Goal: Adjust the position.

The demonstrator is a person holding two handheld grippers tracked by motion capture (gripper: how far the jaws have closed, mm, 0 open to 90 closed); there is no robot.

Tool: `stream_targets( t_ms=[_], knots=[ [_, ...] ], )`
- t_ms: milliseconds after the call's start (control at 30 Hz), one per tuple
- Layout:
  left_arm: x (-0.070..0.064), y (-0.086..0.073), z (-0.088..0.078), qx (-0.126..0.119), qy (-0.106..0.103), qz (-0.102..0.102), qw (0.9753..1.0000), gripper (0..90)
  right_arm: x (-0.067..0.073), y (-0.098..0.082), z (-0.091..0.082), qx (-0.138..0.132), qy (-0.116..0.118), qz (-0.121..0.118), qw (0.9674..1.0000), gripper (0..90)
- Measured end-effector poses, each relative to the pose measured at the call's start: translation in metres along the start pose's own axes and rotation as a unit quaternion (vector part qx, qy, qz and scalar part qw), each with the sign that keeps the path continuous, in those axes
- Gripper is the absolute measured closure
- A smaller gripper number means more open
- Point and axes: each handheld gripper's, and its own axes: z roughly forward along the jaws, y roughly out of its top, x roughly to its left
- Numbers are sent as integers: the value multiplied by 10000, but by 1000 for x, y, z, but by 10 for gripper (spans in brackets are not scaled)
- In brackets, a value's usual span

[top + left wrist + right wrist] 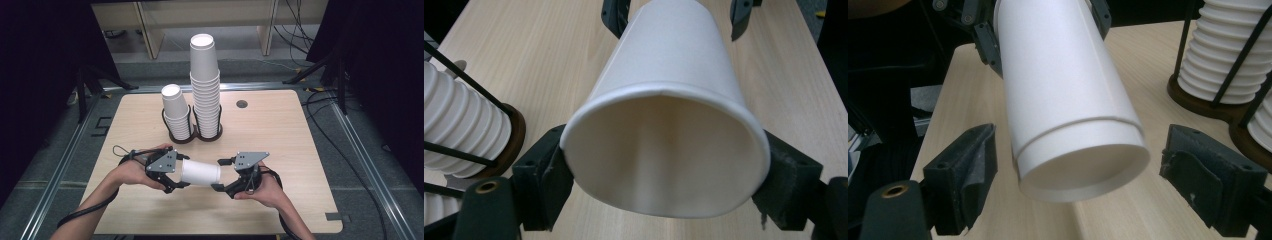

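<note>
A white paper cup [200, 172] lies level above the front of the wooden table [285, 135], held between both hands. My left gripper [179, 172] is shut on the cup's rim end. In the left gripper view the open mouth [669, 165] faces the camera, and the rim is squeezed slightly out of round between the pads [546, 167]. My right gripper [218, 174] stands open around the cup's base end. In the right gripper view the base [1083, 170] sits between the two pads [1198, 172], with a gap on each side.
Two stacks of white paper cups stand in black wire holders behind the hands: a tall stack [205, 85] and a shorter stack [176, 112] to its left. A small round hole [242, 104] sits in the table's far part. Dark floor and cables surround the table.
</note>
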Motion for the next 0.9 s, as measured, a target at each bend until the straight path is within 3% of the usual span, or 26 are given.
stream_targets(
  t_ms=[133,233,333,367,400,533,667,700,733,900],
  knots=[
    [2,3,-1,72,57,80,9999,207,1,0,-3,40,-6,107,9999,152],
    [4,4,-1,199,87,118,9997,207,-1,-1,-5,24,-39,-17,10000,152],
    [6,5,-3,305,60,111,9995,207,1,-2,-8,79,-74,128,9999,152],
    [7,6,-3,375,17,144,9992,207,0,-2,-9,1,-132,47,9999,152],
    [9,6,-4,455,11,225,9987,207,1,-2,-10,50,-134,140,9998,152],
    [13,7,-6,527,2,166,9985,209,-2,-3,-15,109,-221,117,9996,152],
    [17,12,-8,810,11,312,9962,212,-3,-3,-16,180,-331,88,9993,154],
    [18,14,-8,857,4,336,9958,214,-2,-2,-17,238,-331,203,9990,155],
    [19,16,-9,886,22,371,9954,216,-3,-2,-16,185,-341,93,9992,155],
    [21,24,-9,1000,-41,472,9939,218,-5,2,-15,269,-413,36,9988,156]
  ],
)
